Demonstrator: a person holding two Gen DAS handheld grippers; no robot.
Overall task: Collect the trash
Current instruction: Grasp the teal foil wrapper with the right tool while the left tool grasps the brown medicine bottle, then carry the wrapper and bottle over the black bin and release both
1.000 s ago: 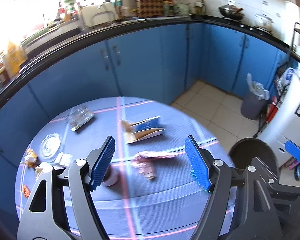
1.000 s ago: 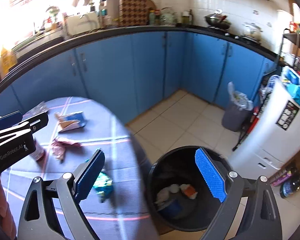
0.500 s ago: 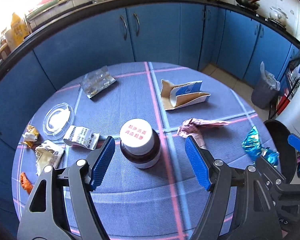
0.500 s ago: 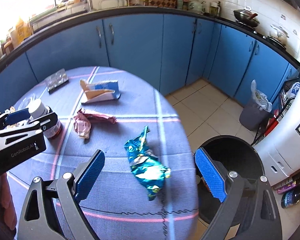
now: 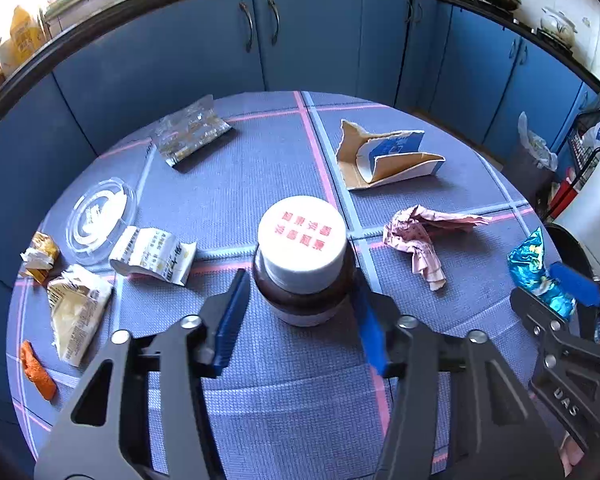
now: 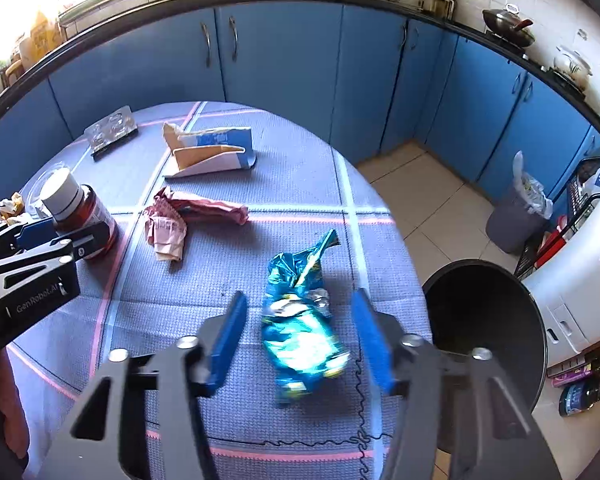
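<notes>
The left gripper (image 5: 300, 312) has its blue pads on either side of a brown jar (image 5: 303, 264) with a white lid printed in red characters, and its jaws are closing on it. The right-hand pad meets the jar's side, while a thin gap shows at the other pad, so the grip is not yet firm. The jar stands upright on the round table (image 5: 268, 392), which is covered in a blue-grey cloth with pink and pale stripes.

The right gripper (image 6: 300, 336) is also closing, its jaws about half-way in, with a crumpled teal foil snack bag (image 6: 300, 332) lying flat between the pads. Neither pad touches the bag.

Beyond the jar lie a crumpled pink wrapper (image 5: 424, 236) and a torn blue-and-white carton (image 5: 388, 160). A clear blister pack (image 5: 190, 136) lies at the far left of the table. Towards the left edge sit a clear plastic lid (image 5: 100, 212), a white printed packet (image 5: 152, 256), a torn yellowish wrapper (image 5: 78, 312) and an orange scrap (image 5: 38, 370).

A black trash bin (image 6: 488, 344) stands open on the tiled floor just beside the table's right edge, near the snack bag. Blue kitchen cabinets (image 6: 280, 60) curve around behind.
</notes>
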